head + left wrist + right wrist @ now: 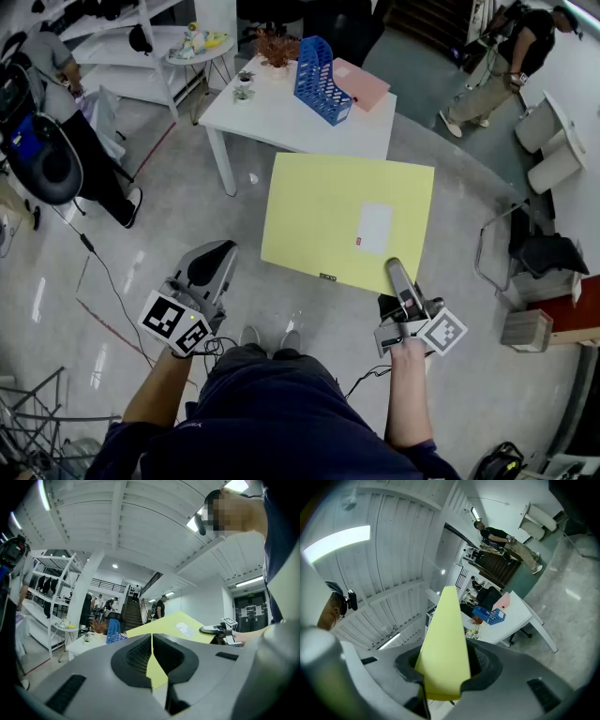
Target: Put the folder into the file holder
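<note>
A large yellow folder (347,220) with a white label hangs flat in the air in front of me, short of the white table (281,117). My right gripper (394,272) is shut on its near right corner; in the right gripper view the yellow folder (443,639) runs out from between the jaws of the right gripper (443,667). The blue file holder (319,80) stands upright on the table, with a pink folder (361,82) just right of it. My left gripper (211,262) hovers low at the left, shut and empty, clear of the folder's left edge.
A small potted plant (277,47) sits behind the file holder. A round side table (202,47) and white shelving stand at the back left. One person (56,122) stands at the left, another (506,56) at the back right. A chair frame (525,253) is at the right.
</note>
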A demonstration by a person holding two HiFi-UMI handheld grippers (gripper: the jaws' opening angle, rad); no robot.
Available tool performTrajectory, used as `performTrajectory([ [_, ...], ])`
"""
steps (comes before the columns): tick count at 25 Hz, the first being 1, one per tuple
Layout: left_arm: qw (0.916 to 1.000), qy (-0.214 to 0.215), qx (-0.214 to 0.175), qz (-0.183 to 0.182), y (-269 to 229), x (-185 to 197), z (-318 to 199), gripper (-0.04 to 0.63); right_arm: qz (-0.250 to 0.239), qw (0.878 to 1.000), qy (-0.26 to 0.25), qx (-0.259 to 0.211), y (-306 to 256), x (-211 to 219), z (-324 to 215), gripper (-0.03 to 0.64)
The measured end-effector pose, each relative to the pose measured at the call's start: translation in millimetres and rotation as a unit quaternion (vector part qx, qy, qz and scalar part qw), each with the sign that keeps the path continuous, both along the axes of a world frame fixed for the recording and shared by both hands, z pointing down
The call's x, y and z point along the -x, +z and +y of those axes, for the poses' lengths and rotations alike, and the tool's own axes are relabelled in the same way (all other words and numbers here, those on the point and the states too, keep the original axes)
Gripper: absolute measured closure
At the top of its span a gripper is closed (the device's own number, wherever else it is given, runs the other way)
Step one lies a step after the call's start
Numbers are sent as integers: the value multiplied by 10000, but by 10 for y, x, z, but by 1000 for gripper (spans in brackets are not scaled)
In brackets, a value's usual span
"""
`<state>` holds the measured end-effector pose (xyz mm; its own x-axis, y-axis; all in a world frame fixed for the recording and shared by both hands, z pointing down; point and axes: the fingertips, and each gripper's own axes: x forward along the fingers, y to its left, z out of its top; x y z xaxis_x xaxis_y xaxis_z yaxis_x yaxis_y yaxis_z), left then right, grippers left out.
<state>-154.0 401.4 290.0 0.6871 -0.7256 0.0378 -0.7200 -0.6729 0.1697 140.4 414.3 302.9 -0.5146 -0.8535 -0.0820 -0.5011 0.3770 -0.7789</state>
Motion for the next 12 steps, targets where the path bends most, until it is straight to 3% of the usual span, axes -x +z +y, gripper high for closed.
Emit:
performTrajectory([
  [12, 10000, -3, 23, -18, 30, -19, 78, 558, 30, 10000, 11, -52, -6, -28, 86, 450],
])
